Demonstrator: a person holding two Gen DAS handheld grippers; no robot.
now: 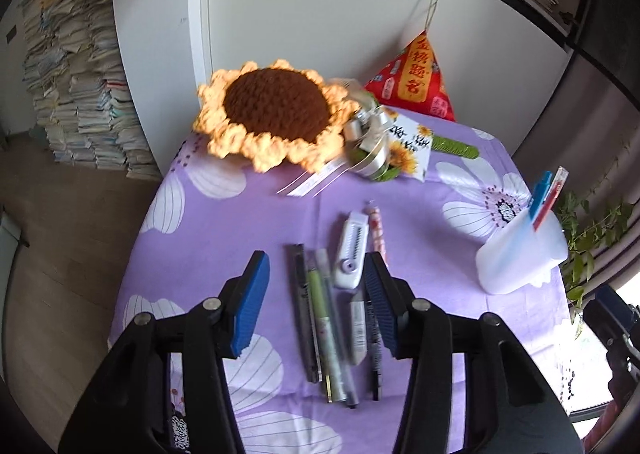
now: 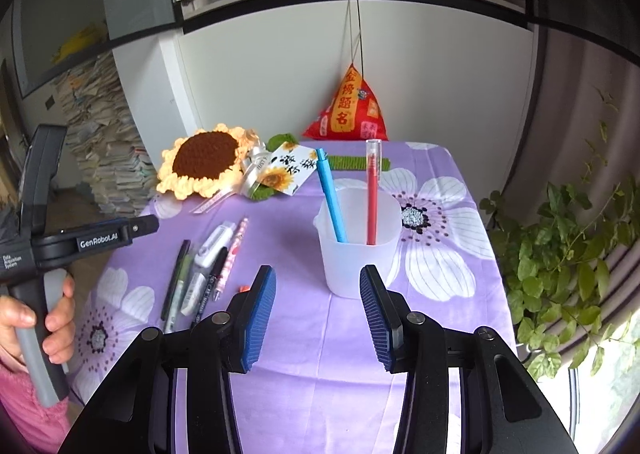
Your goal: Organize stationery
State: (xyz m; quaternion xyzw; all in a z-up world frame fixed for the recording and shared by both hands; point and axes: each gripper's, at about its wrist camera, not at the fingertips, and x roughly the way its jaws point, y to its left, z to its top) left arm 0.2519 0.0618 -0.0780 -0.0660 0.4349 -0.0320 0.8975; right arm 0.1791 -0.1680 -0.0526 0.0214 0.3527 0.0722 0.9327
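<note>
Several pens [image 1: 324, 318] lie side by side on the purple floral tablecloth [image 1: 224, 222], with a white utility knife [image 1: 352, 250] and a pink patterned pen [image 1: 377, 230] beside them. My left gripper [image 1: 316, 266] is open and empty, its jaws spread above the pens. A translucent white cup [image 2: 358, 242] holds a blue pen [image 2: 331, 194] and a red pen [image 2: 372, 190]. My right gripper [image 2: 318, 278] is open and empty, just in front of the cup. The pen group also shows in the right wrist view [image 2: 200, 274]. The cup shows in the left wrist view [image 1: 520, 254].
A crocheted sunflower [image 1: 272, 114] with ribbon and card lies at the back of the table. A red triangular pouch [image 2: 348, 110] hangs by the white wall. Stacked papers [image 1: 80, 74] stand left. A leafy plant [image 2: 568, 262] is at the right edge.
</note>
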